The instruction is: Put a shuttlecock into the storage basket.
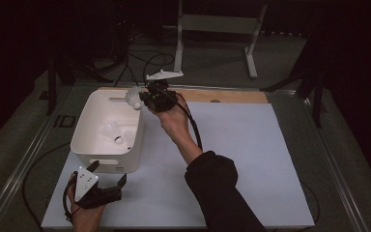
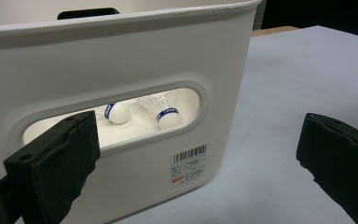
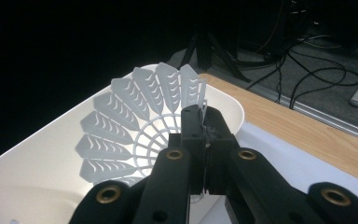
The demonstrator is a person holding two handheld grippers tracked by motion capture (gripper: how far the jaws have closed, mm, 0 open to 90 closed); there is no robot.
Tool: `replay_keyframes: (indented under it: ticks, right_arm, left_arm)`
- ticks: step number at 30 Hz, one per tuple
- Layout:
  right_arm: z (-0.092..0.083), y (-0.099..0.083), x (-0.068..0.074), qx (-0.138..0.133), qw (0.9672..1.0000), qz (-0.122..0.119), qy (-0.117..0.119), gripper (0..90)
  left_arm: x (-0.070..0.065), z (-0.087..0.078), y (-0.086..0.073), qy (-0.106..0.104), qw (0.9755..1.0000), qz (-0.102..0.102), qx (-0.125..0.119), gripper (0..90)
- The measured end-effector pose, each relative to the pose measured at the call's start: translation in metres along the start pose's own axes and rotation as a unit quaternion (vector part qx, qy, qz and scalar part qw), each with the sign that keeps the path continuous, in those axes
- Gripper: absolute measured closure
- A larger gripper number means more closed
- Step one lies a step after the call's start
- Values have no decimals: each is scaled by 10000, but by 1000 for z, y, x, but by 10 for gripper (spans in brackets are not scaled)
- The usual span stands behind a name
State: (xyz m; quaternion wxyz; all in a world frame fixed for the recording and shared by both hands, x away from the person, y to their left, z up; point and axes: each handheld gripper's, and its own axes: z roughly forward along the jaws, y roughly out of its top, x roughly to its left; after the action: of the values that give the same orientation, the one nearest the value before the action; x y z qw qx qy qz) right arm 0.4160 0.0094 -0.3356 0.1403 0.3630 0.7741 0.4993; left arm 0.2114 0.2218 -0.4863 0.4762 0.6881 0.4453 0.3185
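Here, right tool (image 3: 204,122) pressed together on the shuttlecock's (image 3: 135,130) skirt edge, above the white bin (image 1: 84,130); left tool (image 2: 200,158) spread.

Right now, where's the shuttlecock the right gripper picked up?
High view: the shuttlecock is pinched in the right gripper, above the far right corner of the white bin.

The high view looks forward and down over the whole counter (image 1: 241,159) from the person's side. The left tool's (image 1: 107,175) camera sits close, level with the white bin's (image 2: 121,60) handle wall. The right tool's (image 3: 204,122) camera looks down over the same bin's rim.
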Motion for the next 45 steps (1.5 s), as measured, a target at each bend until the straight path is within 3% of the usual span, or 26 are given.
replay_keyframes:
  ticks: [45]
  right_arm:
    - [12, 2, 33, 121, 9988, -340, 322, 888]
  left_arm:
    - [0, 0, 0, -10, 10000, 5, -15, 0]
